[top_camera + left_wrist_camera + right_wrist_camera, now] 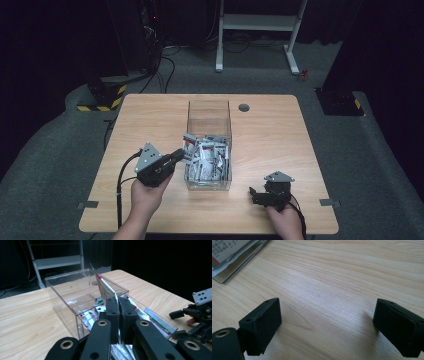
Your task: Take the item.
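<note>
A wooden table [150,115] stands in a dark room. The left gripper [118,312] is clamped on a packet [105,290] above the clear box [209,120]; the right gripper [327,325], at five o'clock from the box, stands apart over bare wood.

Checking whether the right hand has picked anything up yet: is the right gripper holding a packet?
No. The right gripper has its jaws spread wide over bare table, nothing between them.
</note>
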